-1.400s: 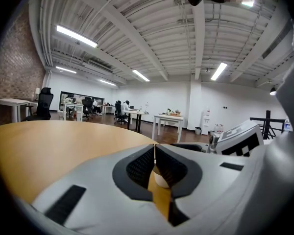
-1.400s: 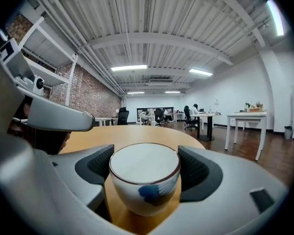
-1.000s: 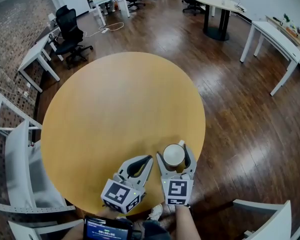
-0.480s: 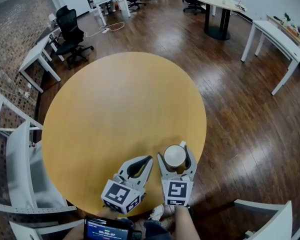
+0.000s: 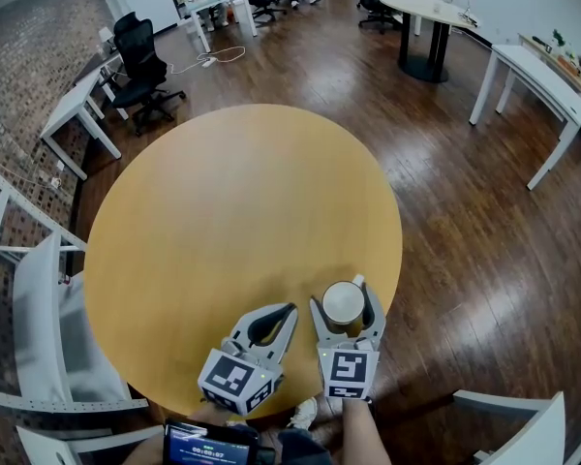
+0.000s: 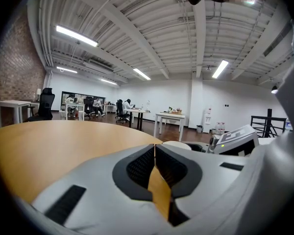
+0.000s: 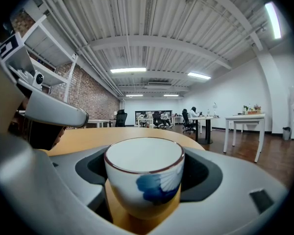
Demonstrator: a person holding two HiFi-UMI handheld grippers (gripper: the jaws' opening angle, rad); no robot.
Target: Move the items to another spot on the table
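A white cup (image 5: 343, 303) with a dark rim and a blue brush mark (image 7: 144, 177) stands on the round yellow table (image 5: 232, 201) close to its near right edge. My right gripper (image 5: 342, 298) is shut on the cup, one jaw on each side of it (image 7: 144, 153). Just left of it, my left gripper (image 5: 289, 310) lies low over the table with its jaws shut and nothing between them (image 6: 154, 147). In the left gripper view the cup's rim (image 6: 179, 144) and the right gripper's body (image 6: 235, 140) show at the right.
A white shelf frame (image 5: 19, 289) stands against the table's left side and a white chair (image 5: 523, 424) at the lower right. A phone screen (image 5: 208, 444) sits at the bottom edge. Desks and office chairs (image 5: 140, 61) stand farther off on the wooden floor.
Almost nothing has changed: both grippers keep their places at the table's near edge, the right one still around the cup. Only the head view has shifted slightly.
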